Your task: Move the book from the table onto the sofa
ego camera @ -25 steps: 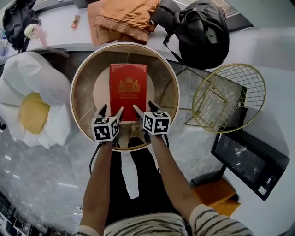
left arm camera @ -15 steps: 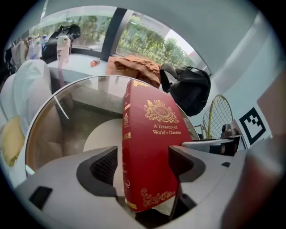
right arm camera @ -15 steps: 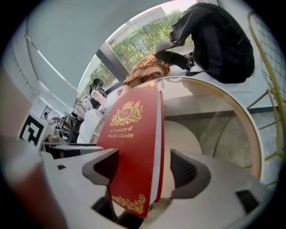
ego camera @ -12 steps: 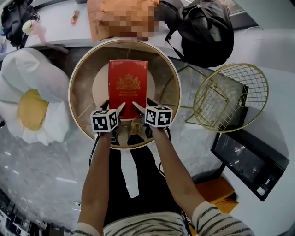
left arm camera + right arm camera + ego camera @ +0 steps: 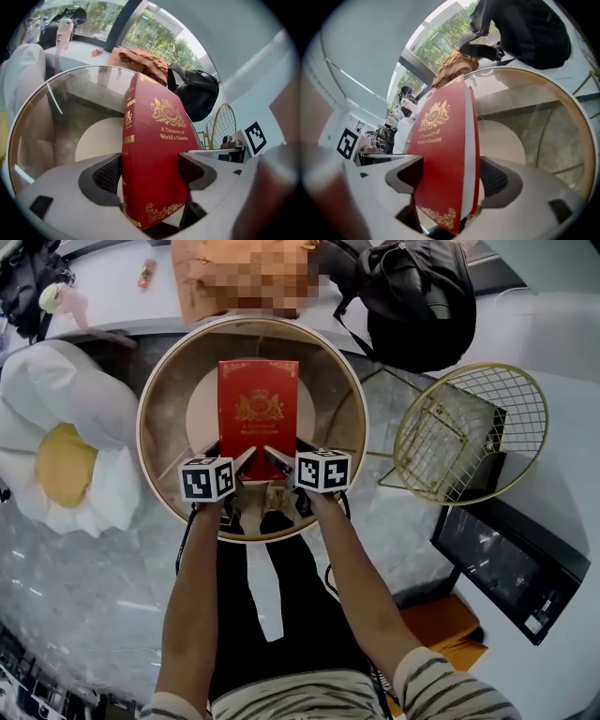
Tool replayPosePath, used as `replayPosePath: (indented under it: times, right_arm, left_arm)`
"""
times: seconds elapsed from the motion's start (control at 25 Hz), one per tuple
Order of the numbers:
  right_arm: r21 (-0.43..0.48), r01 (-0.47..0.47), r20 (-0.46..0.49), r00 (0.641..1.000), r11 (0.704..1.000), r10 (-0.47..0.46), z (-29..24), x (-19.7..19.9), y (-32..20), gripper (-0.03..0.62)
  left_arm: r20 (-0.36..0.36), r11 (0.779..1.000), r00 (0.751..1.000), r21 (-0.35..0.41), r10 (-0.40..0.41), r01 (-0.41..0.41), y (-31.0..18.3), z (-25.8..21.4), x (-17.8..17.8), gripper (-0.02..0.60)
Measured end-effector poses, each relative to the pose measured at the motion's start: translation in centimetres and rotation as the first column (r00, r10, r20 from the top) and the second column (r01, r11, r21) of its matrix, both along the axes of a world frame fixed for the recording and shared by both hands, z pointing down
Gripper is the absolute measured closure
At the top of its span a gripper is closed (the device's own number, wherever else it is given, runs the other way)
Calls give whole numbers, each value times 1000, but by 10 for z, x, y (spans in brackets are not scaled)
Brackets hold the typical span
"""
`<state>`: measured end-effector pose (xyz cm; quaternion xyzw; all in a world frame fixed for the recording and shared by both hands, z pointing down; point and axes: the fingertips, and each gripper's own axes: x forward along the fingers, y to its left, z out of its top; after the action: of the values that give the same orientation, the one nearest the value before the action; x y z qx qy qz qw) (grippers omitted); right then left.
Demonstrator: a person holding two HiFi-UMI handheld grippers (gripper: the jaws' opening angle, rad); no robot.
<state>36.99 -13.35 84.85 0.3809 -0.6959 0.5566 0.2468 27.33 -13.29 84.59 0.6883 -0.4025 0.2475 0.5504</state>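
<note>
Left claw [image 5: 231, 453], jaws just opening, and right claw [image 5: 284, 449] stand released, each astride a near corner of the book [image 5: 258, 404] on the bench [image 5: 172, 390].

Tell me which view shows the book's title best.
The left gripper view: the book is close and its gold title is readable. The right gripper view shows the book at a slant, with the title smaller. The head view shows the whole book, but its print is too small.
</note>
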Motion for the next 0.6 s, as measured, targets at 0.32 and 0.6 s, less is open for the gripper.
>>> replayPosePath:
  times: [0.32,0.6]
  right_arm:
    - [-37,-54,-11,998,998,54,1,2,-5,232]
    - [-51,-33,-61,998,998,30,2,2,-4,232]
  left_arm:
    - [-10,1000,1000,-27,1,-1,-4,4,1,216]
    - [7,999,1000,-47,14,-13,-1,5,2,216]
